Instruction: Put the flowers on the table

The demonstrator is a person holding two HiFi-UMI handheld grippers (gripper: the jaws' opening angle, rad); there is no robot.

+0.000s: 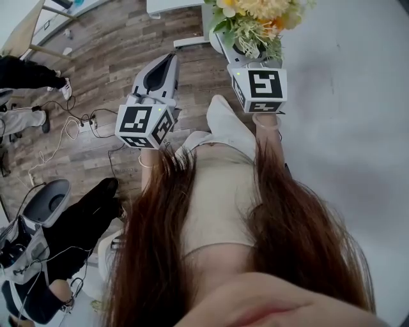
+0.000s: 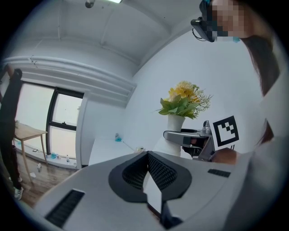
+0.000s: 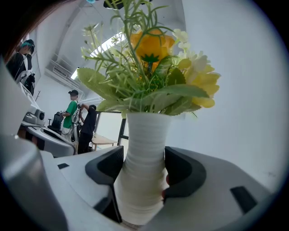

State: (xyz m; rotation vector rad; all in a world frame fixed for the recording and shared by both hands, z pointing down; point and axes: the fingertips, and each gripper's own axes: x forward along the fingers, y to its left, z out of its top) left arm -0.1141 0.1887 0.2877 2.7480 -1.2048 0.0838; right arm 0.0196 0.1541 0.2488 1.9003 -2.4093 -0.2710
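Observation:
A white ribbed vase (image 3: 143, 171) of yellow and orange flowers (image 3: 156, 63) stands upright between the jaws of my right gripper (image 3: 143, 164), which is shut on the vase's narrow waist. In the head view the flowers (image 1: 255, 19) rise above the right gripper (image 1: 246, 52) at the top centre, held off the floor. My left gripper (image 1: 170, 59) hangs to the left of it with its tips together and nothing in them. From the left gripper view its pads (image 2: 156, 169) meet at the tip, and the vase (image 2: 176, 122) shows beyond to the right.
A white table (image 1: 167, 6) stands ahead at the top over the wood floor (image 1: 108, 57). A plain white surface (image 1: 358, 128) fills the right side. Cables (image 1: 61, 137), people's legs (image 1: 25, 76) and equipment lie to the left. People (image 3: 72, 118) stand far off.

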